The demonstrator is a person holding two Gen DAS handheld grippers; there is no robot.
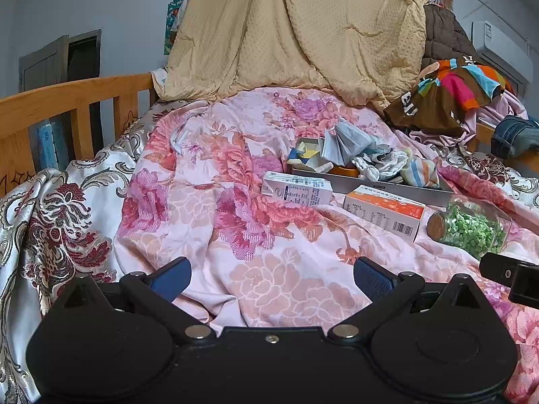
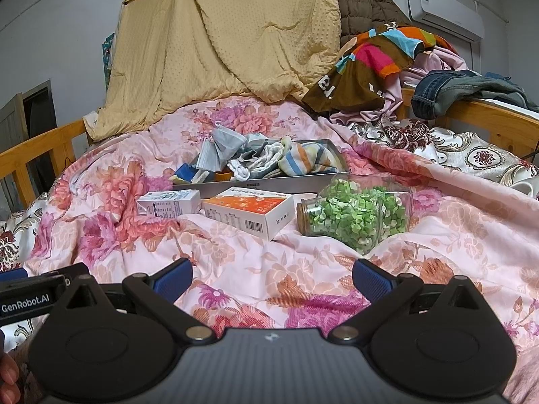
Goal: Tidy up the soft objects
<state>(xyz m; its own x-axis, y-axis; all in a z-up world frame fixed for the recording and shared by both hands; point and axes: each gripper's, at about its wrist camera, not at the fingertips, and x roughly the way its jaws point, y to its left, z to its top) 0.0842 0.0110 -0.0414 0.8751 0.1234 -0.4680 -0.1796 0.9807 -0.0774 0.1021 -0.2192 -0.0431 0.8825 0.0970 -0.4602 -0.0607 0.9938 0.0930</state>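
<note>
Both grippers: black plastic bodies, silver pivot screws, blue ribbed fingers point(image 1: 372, 277). "GenRobot.AI" label point(image 2: 25, 299) in white. Bare fingertip point(image 2: 8, 375), near left corner.

1. One tray point(image 2: 303, 176).
2. Two cartons: white point(image 2: 168, 203), orange point(image 2: 249, 213).
3. One jar point(image 2: 353, 213).
4. Two masks: one in the tray point(image 2: 219, 151), one on the bed point(image 1: 178, 138).
</note>
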